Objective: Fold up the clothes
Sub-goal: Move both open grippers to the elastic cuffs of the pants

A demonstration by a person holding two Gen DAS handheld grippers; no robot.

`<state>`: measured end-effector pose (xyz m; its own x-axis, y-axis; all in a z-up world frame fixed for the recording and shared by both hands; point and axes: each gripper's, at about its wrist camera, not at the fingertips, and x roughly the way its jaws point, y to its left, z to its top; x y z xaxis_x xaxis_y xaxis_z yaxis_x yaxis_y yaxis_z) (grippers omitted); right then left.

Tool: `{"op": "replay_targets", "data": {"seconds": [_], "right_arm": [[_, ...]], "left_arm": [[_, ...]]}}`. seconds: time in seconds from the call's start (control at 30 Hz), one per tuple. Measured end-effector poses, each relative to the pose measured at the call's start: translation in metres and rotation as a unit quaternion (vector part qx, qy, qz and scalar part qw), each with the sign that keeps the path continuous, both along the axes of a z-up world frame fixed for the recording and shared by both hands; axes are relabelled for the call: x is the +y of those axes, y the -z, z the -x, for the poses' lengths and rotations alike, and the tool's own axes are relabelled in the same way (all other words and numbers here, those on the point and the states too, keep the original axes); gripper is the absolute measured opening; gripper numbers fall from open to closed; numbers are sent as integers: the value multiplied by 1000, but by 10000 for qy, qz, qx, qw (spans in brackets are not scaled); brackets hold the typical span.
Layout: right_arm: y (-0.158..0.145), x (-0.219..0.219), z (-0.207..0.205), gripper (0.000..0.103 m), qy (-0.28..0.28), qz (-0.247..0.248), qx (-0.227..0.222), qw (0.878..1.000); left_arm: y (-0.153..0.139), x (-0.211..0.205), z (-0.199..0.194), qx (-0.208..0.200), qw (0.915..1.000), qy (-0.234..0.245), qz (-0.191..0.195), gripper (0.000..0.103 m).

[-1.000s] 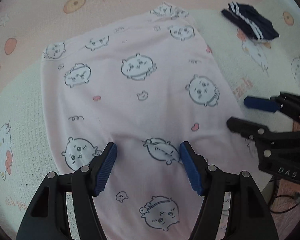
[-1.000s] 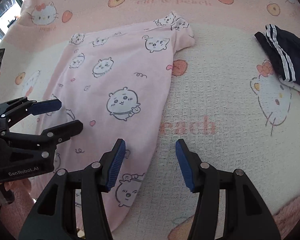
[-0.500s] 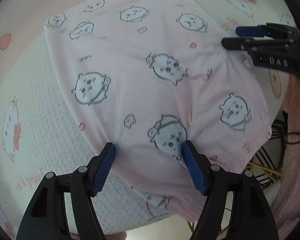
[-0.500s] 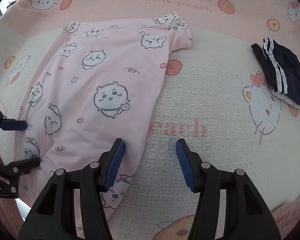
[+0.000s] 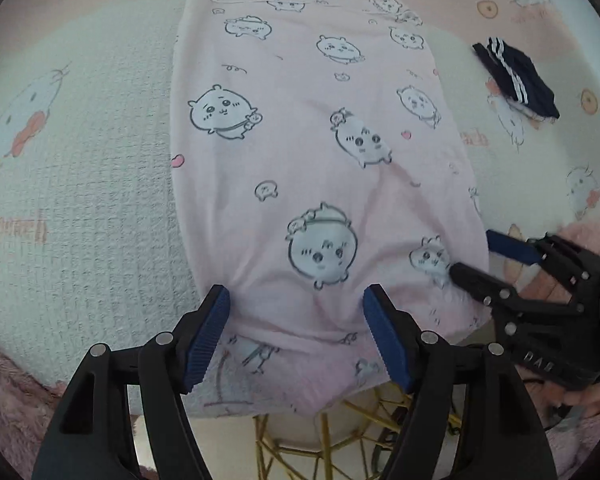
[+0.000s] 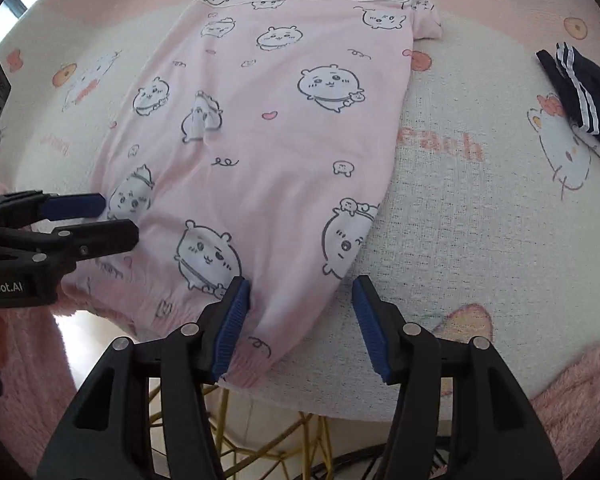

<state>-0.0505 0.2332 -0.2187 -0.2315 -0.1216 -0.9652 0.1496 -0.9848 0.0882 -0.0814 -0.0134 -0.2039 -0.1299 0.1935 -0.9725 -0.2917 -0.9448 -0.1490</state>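
A pink garment (image 5: 300,152) printed with cartoon animals lies flat on a Hello Kitty blanket (image 5: 92,184), its near hem hanging over the front edge. My left gripper (image 5: 296,314) is open just above the hem's left part, with cloth under both pads. In the right wrist view the same garment (image 6: 268,140) narrows to a cuffed corner at the front edge. My right gripper (image 6: 300,314) is open over that corner, its left pad at the cloth. Each gripper shows in the other's view: the right gripper (image 5: 496,260) and the left gripper (image 6: 88,220), both at the hem.
A folded navy garment with white stripes (image 5: 516,80) (image 6: 580,96) lies at the far right of the blanket. Below the front edge stands a gold wire frame (image 5: 320,440) on a pale floor. Pink fluffy fabric (image 6: 580,380) lies at the near corners.
Both grippers came back from over the garment's middle to its near hem at the front edge. The left gripper's view rolled, and the right gripper shifted left onto the garment's corner.
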Motion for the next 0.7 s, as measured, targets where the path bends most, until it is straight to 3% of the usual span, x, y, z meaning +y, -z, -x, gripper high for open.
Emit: {"op": "replay_targets", "data": {"seconds": [0.07, 0.13, 0.27, 0.3, 0.37, 0.47, 0.53, 0.6, 0.7], "right_arm": [[-2, 2, -6, 55, 19, -179, 8, 9998], [-3, 8, -11, 55, 101, -275, -8, 9996], [-18, 13, -15, 55, 274, -54, 284, 9992], [-24, 14, -16, 55, 309, 60, 456, 9985], [-30, 14, -14, 55, 344, 367, 595, 9970], [-10, 7, -12, 55, 256, -220, 210, 9992], [0, 8, -10, 55, 331, -374, 51, 9987], [-9, 15, -10, 55, 506, -337, 184, 9980], [-18, 21, -11, 55, 621, -299, 400, 9968]], "left_arm": [[-2, -2, -13, 1, 9989, 135, 443, 72], [-5, -16, -19, -39, 9993, -89, 375, 72], [-12, -50, -18, -177, 9928, -1097, -449, 72], [-11, -53, -18, -176, 9922, -1156, -432, 72], [-5, -51, -21, -228, 9946, -1002, -132, 72], [0, -43, -26, -306, 9960, -829, 115, 72], [-3, -48, -30, -256, 9954, -894, 236, 72], [-6, -57, -32, -162, 9935, -1057, 399, 72], [-15, -68, -29, -26, 9908, -1349, -95, 72]]}}
